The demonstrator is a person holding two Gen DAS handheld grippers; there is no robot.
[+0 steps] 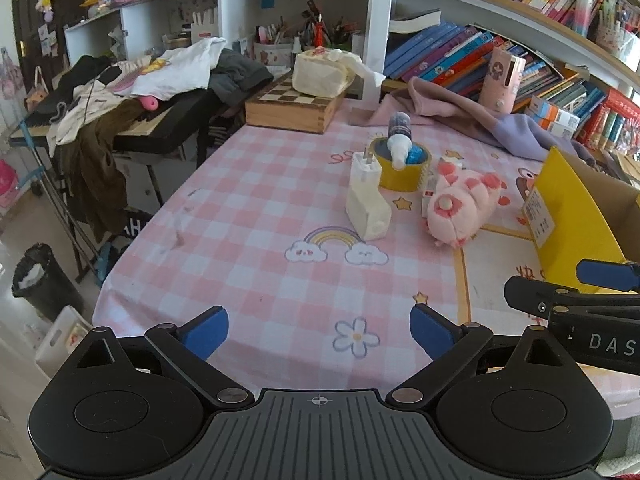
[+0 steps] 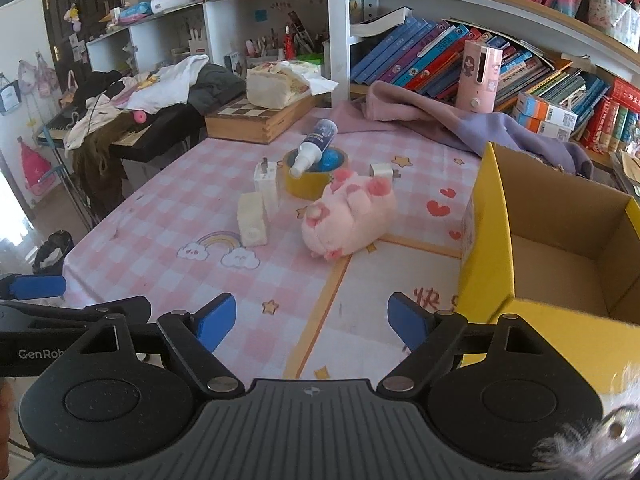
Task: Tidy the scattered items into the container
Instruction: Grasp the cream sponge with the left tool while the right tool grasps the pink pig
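Both grippers, left gripper (image 1: 319, 330) and right gripper (image 2: 311, 322), fingers apart, holding nothing. Yellow box (image 2: 560, 236) looks empty; task barely begun. Left of box: plush pig (image 2: 348, 214), beyond it chargers (image 2: 260, 200), tape roll (image 2: 314, 176), spray bottle (image 2: 314, 148).

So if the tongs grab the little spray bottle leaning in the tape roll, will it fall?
Probably it slides: the spray bottle only leans on the tape roll, nozzle down. Its round body looks smooth, so it might roll once free. It looks small and light.
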